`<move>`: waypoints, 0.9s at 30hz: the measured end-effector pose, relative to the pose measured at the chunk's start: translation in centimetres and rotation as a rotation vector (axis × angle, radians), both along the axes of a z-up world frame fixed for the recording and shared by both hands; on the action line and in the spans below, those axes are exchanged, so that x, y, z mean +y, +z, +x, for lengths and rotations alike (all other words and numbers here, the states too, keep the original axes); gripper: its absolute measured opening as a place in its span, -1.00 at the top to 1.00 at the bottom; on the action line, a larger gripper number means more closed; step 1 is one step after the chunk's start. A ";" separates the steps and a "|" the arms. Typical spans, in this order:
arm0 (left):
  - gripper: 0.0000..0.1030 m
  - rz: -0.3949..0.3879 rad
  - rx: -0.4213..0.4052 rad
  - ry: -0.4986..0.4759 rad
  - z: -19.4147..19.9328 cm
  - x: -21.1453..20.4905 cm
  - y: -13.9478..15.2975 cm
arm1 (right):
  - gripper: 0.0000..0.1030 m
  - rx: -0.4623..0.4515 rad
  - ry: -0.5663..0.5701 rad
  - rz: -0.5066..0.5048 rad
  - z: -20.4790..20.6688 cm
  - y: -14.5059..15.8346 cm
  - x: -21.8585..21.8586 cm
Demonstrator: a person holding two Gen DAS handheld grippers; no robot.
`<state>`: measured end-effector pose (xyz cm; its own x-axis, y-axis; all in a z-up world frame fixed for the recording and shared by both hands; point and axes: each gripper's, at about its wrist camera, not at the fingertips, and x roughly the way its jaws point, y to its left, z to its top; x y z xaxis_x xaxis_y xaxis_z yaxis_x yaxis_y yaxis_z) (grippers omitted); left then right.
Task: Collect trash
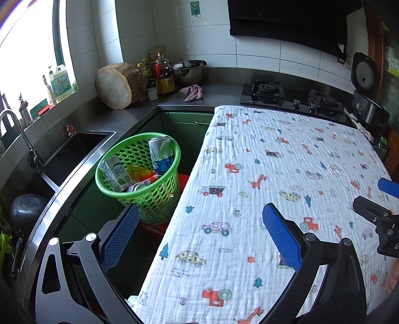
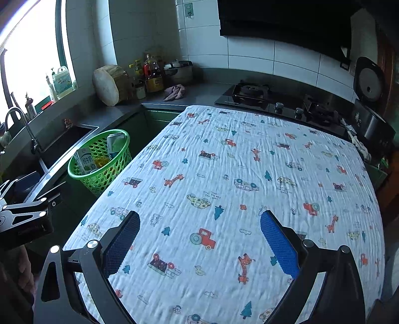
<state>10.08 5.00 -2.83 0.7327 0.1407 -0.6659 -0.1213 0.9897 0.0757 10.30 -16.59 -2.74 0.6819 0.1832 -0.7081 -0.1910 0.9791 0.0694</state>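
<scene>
Both your tools stand wide and hold nothing. The left tool (image 1: 200,233) hovers over the bench's (image 1: 286,159) left edge; the right tool (image 2: 199,239) hangs over its middle. No trash shows on the cloth: carton (image 1: 113,174) and cans (image 1: 160,153) already lie in the basket (image 1: 159,199), forward and left, below bench level, nearer your left tool. Collecting looks done.

Daylight enters through the overexposed window (image 1: 27,49) at left, leaving the range hood (image 1: 289,22) and lower cabinets dim. Fisheye distortion bends counter edges; frame corners vignette; the patterned cloth (image 2: 224,187) appears slightly soft.
</scene>
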 end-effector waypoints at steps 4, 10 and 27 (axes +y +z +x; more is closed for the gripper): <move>-0.90 -0.003 0.000 -0.003 0.1 -0.2 0.0 | -0.83 0.001 -0.003 -0.002 -0.1 0.0 -0.1; -0.90 -0.004 -0.003 -0.004 0.2 -0.3 0.1 | -0.83 0.002 -0.007 -0.003 0.0 -0.1 -0.2; -0.90 -0.007 -0.003 -0.018 0.1 -0.8 0.1 | -0.83 0.003 -0.015 -0.001 -0.2 -0.1 -0.6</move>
<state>10.23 4.20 -2.76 0.7370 0.1226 -0.6647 -0.1034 0.9923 0.0684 10.09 -17.18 -2.82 0.6824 0.1723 -0.7104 -0.1756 0.9820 0.0695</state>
